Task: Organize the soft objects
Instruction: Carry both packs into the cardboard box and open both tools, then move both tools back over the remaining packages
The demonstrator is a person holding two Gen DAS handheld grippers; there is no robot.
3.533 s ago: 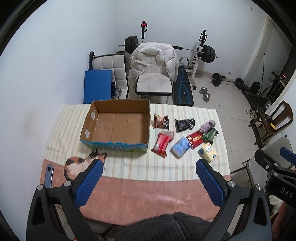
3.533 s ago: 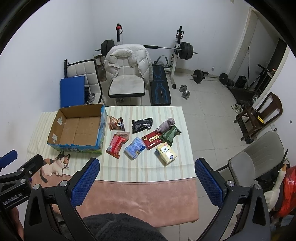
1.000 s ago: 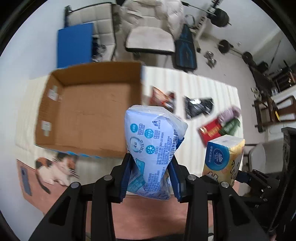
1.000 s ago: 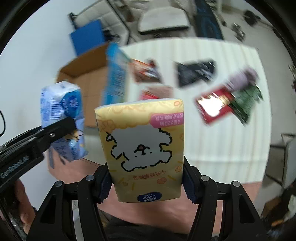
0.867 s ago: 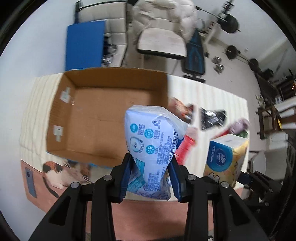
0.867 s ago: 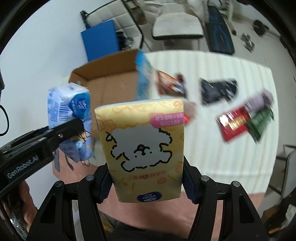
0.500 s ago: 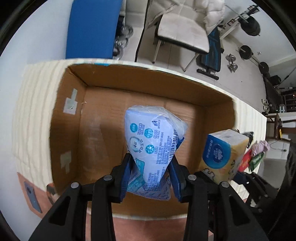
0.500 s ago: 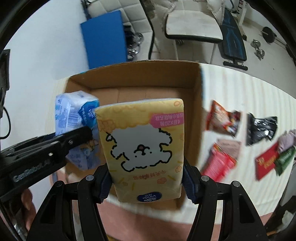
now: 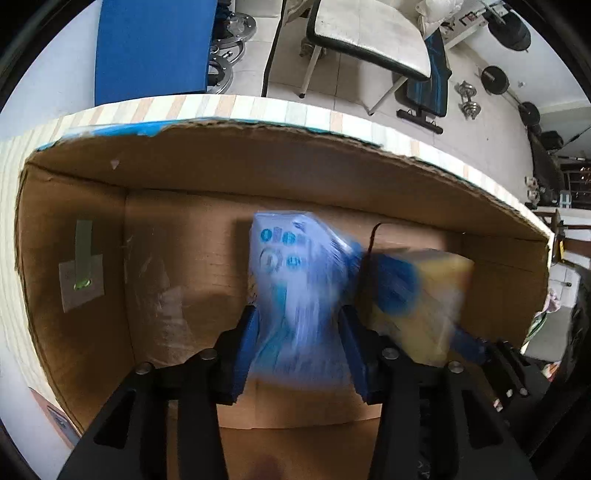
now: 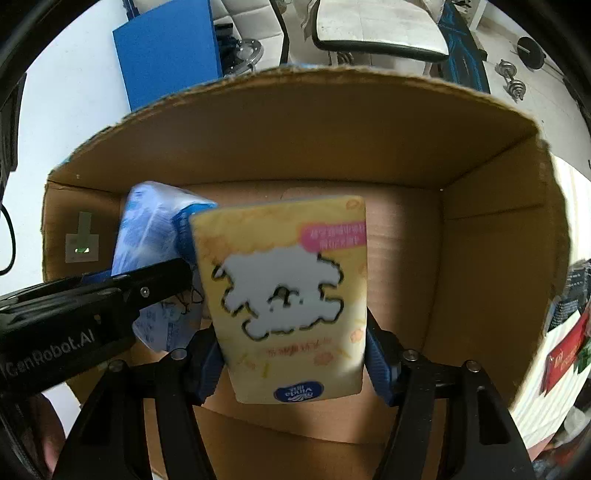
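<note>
My left gripper (image 9: pixel 301 332) is down inside the open cardboard box (image 9: pixel 258 166), with the blue tissue pack (image 9: pixel 295 280) blurred between its jaws, which look a little wider apart than the pack. My right gripper (image 10: pixel 293 354) is also inside the box (image 10: pixel 480 258), with the yellow tissue pack (image 10: pixel 288 295) between its blue pads, the pack's cartoon dog face toward the camera. The two packs sit side by side, blue on the left (image 10: pixel 155 229), yellow on the right (image 9: pixel 428 295). The left gripper's arm (image 10: pixel 92 306) crosses the right wrist view.
The box stands on a striped tablecloth (image 9: pixel 258 107). A red snack packet (image 10: pixel 561 358) lies on the cloth right of the box. Beyond the table are a blue pad (image 9: pixel 155 48), a white chair (image 9: pixel 369 33) and dumbbells (image 9: pixel 469 103).
Both grippers have dropped from above the table into the box with their packs. The blue pack is now blurred and the left jaws look slightly wider than half a second ago.
</note>
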